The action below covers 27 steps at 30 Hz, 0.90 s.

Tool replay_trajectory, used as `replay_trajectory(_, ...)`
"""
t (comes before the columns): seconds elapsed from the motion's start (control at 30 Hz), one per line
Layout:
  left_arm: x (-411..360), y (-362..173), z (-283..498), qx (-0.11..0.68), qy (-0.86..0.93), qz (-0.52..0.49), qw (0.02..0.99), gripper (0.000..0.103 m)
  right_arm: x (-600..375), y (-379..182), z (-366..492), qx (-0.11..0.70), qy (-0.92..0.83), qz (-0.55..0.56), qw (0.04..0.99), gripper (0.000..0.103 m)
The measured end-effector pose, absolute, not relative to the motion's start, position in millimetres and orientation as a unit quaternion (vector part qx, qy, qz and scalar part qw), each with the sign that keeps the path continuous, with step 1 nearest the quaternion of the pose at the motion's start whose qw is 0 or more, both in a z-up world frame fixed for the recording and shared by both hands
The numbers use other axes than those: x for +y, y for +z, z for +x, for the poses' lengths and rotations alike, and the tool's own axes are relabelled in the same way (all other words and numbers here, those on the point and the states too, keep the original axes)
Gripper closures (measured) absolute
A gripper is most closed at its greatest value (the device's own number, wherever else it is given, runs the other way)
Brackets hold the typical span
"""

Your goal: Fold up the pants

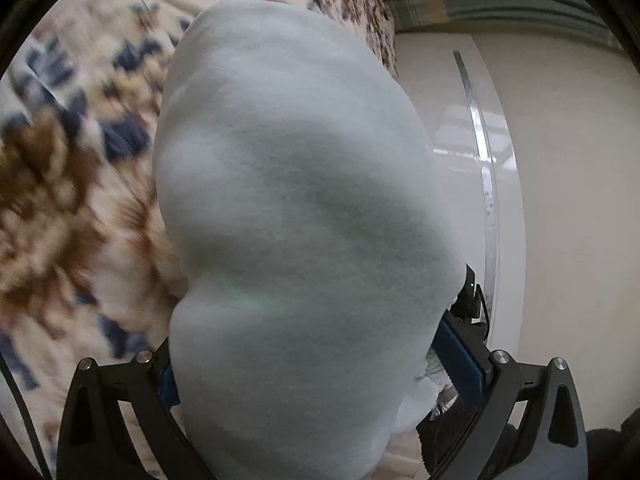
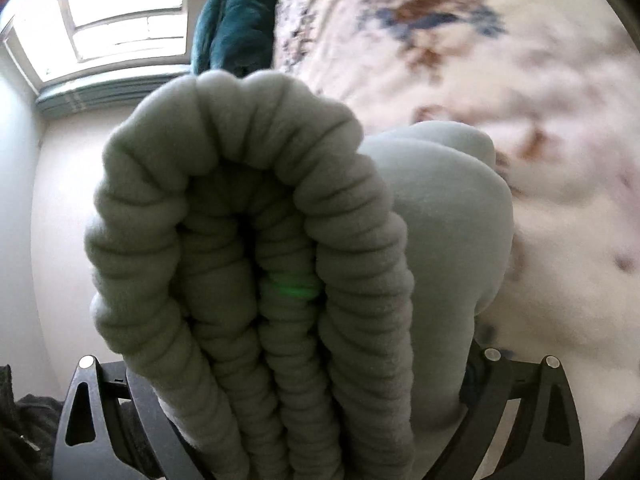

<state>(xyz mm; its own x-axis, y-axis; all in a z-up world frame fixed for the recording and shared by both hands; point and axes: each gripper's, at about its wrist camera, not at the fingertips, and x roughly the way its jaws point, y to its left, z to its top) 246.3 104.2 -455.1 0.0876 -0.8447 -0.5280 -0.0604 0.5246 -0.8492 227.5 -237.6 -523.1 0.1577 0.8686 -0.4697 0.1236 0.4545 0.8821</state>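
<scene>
Pale grey fleece pants (image 1: pixel 296 208) — ribbed waistband (image 2: pixel 248 240) doubled — clamped in both grippers.

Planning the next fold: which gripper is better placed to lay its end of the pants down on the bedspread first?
Probably the left gripper. Its bunch of the pale pants hangs over the floral bedspread, while the right gripper holds the ribbed waistband mostly before the wall.

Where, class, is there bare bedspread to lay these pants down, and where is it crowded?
Free: the floral bedspread left of the pants in the left view, and the bedspread to their right in the right view, past the teal cushion. Crowded: between the fingers of each hand-held gripper, filled with bunched cloth.
</scene>
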Motion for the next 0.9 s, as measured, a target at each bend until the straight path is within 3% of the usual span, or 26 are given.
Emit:
replay_trajectory(0.47,281,-412,412,0.586,-0.3,-0.356,0.663,0.0,-41,-476,380,0.573,0.306,0.409,0.641,0.004)
replay_trajectory(0.9,397,-450,632,0.582,-0.297,-0.341,0.676,0.0,97,-522,569,0.555,0.288,0.425,0.655,0.003)
